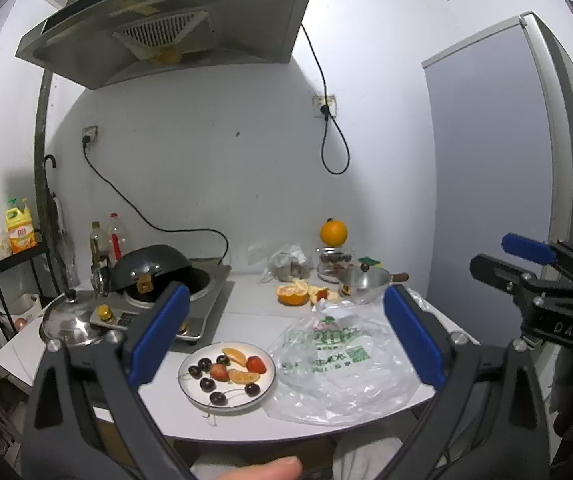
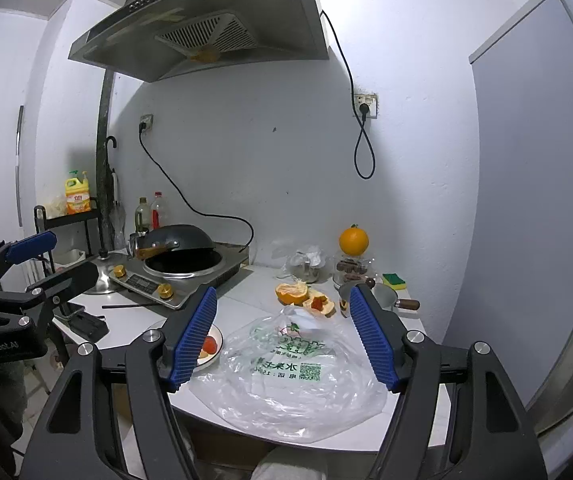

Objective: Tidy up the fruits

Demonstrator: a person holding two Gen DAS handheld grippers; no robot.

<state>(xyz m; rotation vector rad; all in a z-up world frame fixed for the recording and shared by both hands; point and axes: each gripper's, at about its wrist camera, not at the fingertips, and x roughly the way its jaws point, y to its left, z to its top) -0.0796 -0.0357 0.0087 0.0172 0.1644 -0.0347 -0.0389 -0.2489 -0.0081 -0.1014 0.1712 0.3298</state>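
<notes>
A white plate (image 1: 190,390) near the table's front edge holds dark cherries (image 1: 206,384), strawberries (image 1: 256,364) and orange segments (image 1: 235,356). In the right wrist view the plate (image 2: 216,332) is mostly hidden behind a finger. A clear plastic bag (image 1: 338,368) (image 2: 298,376) lies to its right. A peeled orange (image 1: 292,294) (image 2: 291,293) and peel lie further back. A whole orange (image 1: 333,232) (image 2: 353,241) sits on a glass container. My left gripper (image 1: 282,340) is open and empty above the plate and bag. My right gripper (image 2: 286,336) is open and empty above the bag.
An induction cooker (image 1: 202,300) with a black wok (image 1: 150,266) stands at the left, a steel lid (image 1: 68,320) beside it. A small steel pot (image 1: 364,280), a green sponge (image 2: 393,279) and a crumpled bag (image 1: 286,264) stand at the back. A grey refrigerator (image 1: 494,160) is at right.
</notes>
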